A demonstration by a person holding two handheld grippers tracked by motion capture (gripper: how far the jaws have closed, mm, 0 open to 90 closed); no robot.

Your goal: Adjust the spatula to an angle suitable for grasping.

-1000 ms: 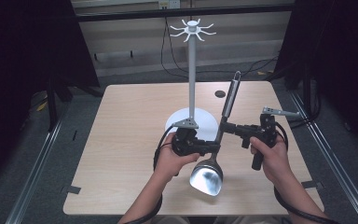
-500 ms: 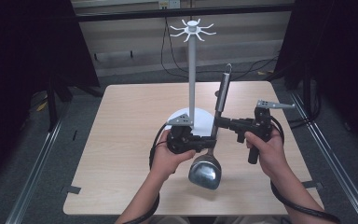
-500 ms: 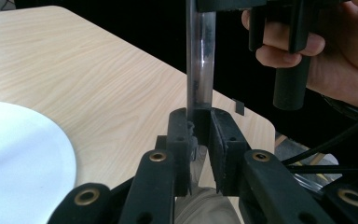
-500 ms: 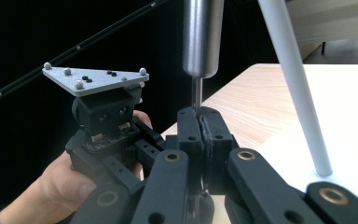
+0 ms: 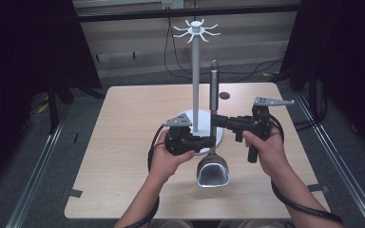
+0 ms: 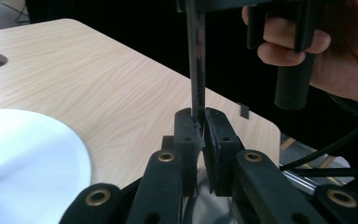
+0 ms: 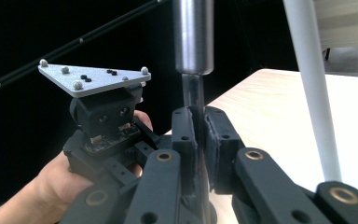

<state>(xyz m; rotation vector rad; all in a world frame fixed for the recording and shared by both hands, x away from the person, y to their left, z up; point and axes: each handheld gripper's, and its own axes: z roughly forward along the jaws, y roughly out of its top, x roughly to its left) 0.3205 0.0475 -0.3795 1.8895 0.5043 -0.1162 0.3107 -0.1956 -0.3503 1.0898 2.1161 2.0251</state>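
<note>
- Right at the front, closest to the person, hangs the shiny bowl of a big metal ladle [image 5: 212, 172]. It is up off the tabletop [image 5: 123, 142], with its bowl low and its handle pointing straight up.
- Next comes the left hand-held gripper [image 5: 211, 141]. It reaches in from the left and pinches the thin dark stem of the ladle, just above the bowl. Its jaws have just been closing a bit more, and the left gripper view shows the stem squeezed between the two black pads.
- A person's left hand [image 5: 164, 159] holds that hand-held gripper from below.
- A little higher up is the right hand-held gripper [image 5: 214, 118]. It comes in from the right and pinches the same stem, just under the thick grey grip of the handle. Its jaws have just been opening a tiny bit, but the right gripper view shows the stem tight between its pads.
- The person's right hand [image 5: 266, 149] holds that one.
- Just behind the ladle stands a white rack [image 5: 196, 71]. It has a round white base [image 6: 32, 158] on the tabletop, a tall thin pole, and little curved hooks at the top. The ladle's handle stands up beside the pole, near it but apart from it.
- Farther back, there is a small round hole [image 5: 224, 95] in the tabletop.
- Past the far edge, the floor and walls are dark.
</note>
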